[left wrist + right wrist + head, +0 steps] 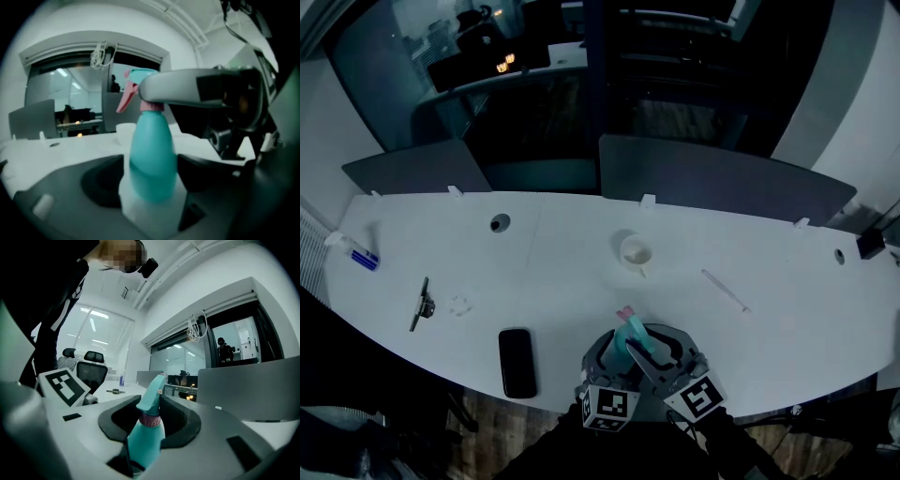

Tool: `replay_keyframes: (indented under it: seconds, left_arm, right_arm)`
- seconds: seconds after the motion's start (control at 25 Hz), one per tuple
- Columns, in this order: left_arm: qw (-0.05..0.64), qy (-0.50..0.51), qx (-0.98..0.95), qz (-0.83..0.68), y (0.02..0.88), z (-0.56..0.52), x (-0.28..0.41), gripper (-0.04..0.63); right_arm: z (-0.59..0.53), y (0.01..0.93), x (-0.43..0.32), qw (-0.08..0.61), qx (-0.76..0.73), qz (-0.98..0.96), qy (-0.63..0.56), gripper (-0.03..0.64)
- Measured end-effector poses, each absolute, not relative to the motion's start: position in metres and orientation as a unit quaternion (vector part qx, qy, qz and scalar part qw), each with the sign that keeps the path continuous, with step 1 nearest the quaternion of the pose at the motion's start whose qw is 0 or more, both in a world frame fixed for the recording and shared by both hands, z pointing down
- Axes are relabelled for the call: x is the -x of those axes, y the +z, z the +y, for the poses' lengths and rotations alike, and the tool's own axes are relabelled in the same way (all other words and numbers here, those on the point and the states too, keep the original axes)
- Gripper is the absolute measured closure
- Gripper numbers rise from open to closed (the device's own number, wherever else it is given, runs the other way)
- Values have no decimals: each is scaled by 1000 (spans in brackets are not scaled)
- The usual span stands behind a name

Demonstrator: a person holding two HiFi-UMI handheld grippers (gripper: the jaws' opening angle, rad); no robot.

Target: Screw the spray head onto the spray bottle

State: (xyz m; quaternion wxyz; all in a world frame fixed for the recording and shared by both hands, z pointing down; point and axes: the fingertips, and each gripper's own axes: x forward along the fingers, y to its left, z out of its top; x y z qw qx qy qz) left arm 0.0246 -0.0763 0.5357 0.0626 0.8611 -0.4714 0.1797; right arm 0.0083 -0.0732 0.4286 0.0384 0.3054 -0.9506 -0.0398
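At near edge of surface (581, 244): R gripper (151, 409) jaws clenched on spray head (153, 391); L gripper (151, 174) jaws slack round spray bottle (152, 152).

A long white table (572, 246) with a curved front edge is carrying a scatter of small things. A black phone (517, 363) is lying flat near the front edge. Left of it, a dark slim tool (420, 304) is resting just beside a small clear item (460, 305) that is too faint to name. A blue-and-white object (360, 256) is sitting at the far left end. A small white cup (635, 251) is standing near the middle, and a thin white stick (725, 290) is lying at a slant to its right. Grey divider panels (712, 178) are standing along the back edge.
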Motion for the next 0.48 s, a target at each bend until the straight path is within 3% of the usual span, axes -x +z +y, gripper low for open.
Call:
replay_keyframes:
  seconds: [0.08, 0.16, 0.24, 0.48]
  left_arm:
    - [53, 179, -894, -408, 534, -78, -24, 201]
    - [54, 186, -920, -341, 534, -79, -30, 204]
    - [49, 200, -928, -311, 536, -78, -33, 255]
    - [58, 174, -839, -511, 536, -78, -26, 256]
  right_arm:
    - [-73, 428, -7, 40, -297, -953, -40, 488]
    - [-74, 427, -6, 37, -292, -955, -41, 488]
    - [-75, 427, -6, 36, -291, -955, -42, 488]
    - [-74, 428, -4, 39, -301, -952, -45, 488]
